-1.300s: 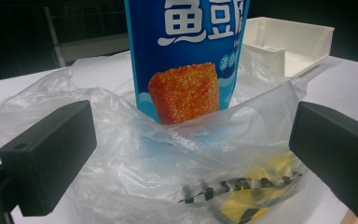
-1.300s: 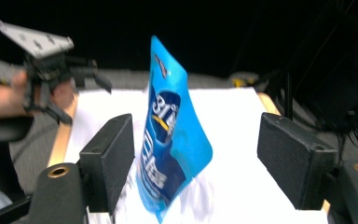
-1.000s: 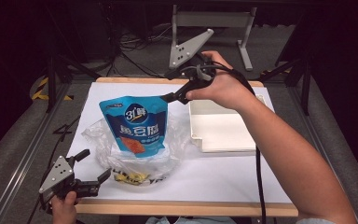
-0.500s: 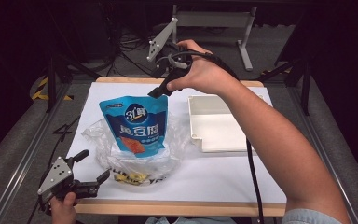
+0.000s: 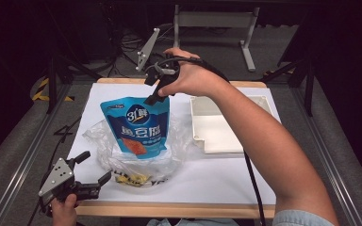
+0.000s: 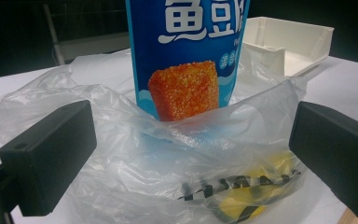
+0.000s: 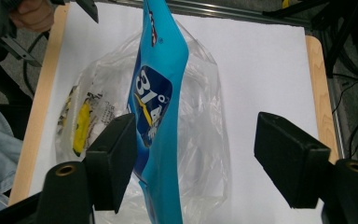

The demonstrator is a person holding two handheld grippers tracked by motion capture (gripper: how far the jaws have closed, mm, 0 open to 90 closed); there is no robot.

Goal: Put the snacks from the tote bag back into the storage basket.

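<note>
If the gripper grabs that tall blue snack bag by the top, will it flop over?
Probably a bit. The blue pouch looks like thin soft film, so its top may crumple. It stands upright inside the clear plastic bag, so it likely tips easily. It looks light for its size.

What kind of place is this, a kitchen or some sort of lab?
Probably a lab or recording studio, not a kitchen: a white-topped table in a dark room, metal stands and cables around it, and a hand-held right gripper over a blue snack pouch.
</note>
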